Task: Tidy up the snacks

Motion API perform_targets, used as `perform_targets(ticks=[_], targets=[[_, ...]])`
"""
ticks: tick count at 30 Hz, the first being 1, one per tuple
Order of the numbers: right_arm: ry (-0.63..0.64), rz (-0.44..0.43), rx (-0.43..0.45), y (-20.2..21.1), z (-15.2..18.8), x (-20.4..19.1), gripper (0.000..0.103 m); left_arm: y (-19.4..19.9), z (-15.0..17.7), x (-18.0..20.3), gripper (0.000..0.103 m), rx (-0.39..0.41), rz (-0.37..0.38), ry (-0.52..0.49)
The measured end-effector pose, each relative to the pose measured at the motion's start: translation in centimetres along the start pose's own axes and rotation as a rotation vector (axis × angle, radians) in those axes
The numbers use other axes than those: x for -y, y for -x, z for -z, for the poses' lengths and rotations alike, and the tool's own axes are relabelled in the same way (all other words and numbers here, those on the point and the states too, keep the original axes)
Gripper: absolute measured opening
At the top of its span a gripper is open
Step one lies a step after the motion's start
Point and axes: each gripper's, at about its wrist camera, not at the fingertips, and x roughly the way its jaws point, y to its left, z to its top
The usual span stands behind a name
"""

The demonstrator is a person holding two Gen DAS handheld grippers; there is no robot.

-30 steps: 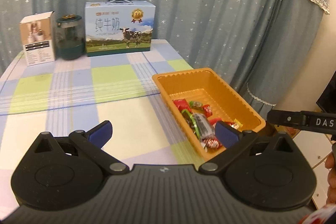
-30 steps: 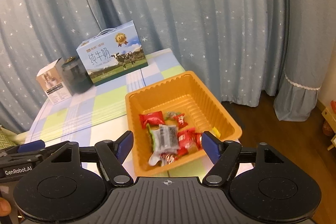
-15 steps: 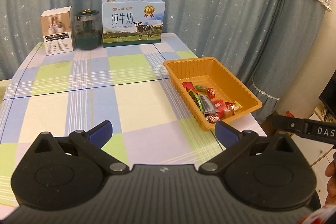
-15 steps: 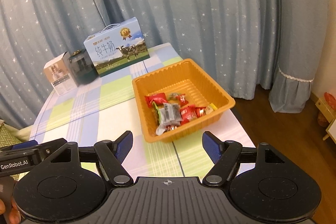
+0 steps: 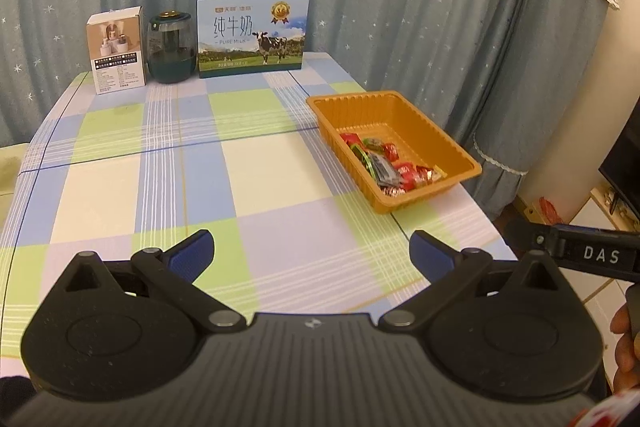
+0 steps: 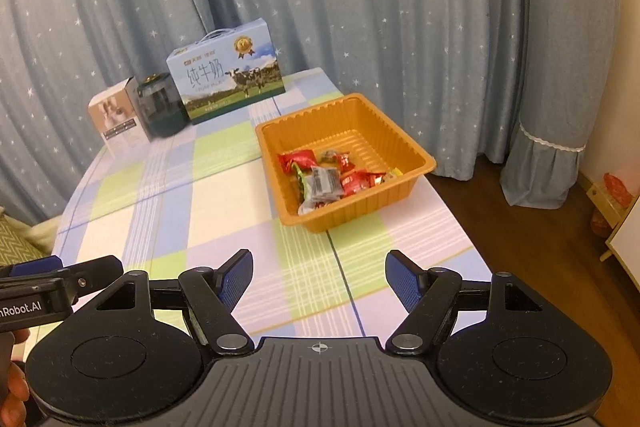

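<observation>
Star-dotted blue curtains close off the room behind a tabletop point(image 5: 168, 187) covered in a smooth checked cloth of pale blue, green and cream. Both tongs stand wide apart and grip nothing: the left tongs point(image 5: 311, 254) hang over bare cloth, and the right tongs point(image 6: 319, 278) likewise, each low over the near part of the tabletop.

Ahead of the left tongs and to their right, ahead of the right tongs and only slightly to their right, sits the orange tray point(image 6: 420, 157), a thin ribbed plastic rectangle with a rolled rim. Inside it, gathered toward the near end, lie the snacks point(image 6: 332, 179): small crinkly wrappers, mostly glossy red, with one grey and some green. No loose snack shows on the cloth.

Far beyond the tongs, by the curtain, stand a milk carton box point(image 5: 251, 33) with a handle, a dark glass jar point(image 5: 172, 49) and a small white box point(image 5: 116, 49).

Judging by this, the sorting looks finished or nearly so. If anything is left, approach slowly and pinch wrappers by their body, since foil slips and the light tray could slide.
</observation>
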Motion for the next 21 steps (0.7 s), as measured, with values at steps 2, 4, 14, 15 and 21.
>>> perform_targets(ticks=[2, 4, 14, 15, 21], targets=[[0.013, 0.006, -0.002, 0.3, 0.4, -0.4, 0.073, 0.2, 0.4, 0.1, 0.103, -0.011, 0.001, 0.005], [0.029, 0.011, -0.001, 0.5, 0.7, -0.7, 0.073, 0.3, 0.6, 0.1, 0.103, -0.016, 0.004, 0.005], [0.048, 0.012, -0.016, 1.4, 1.5, -1.1, 0.073, 0.4, 0.8, 0.3, 0.103, -0.006, -0.030, -0.012], [0.047, 0.012, -0.016, 1.4, 1.4, -1.0, 0.073, 0.3, 0.9, 0.3, 0.103, -0.007, -0.030, -0.011], [0.047, 0.014, -0.014, 1.4, 1.2, -1.0, 0.073, 0.1, 1.0, 0.5, 0.103, -0.014, -0.023, -0.013]])
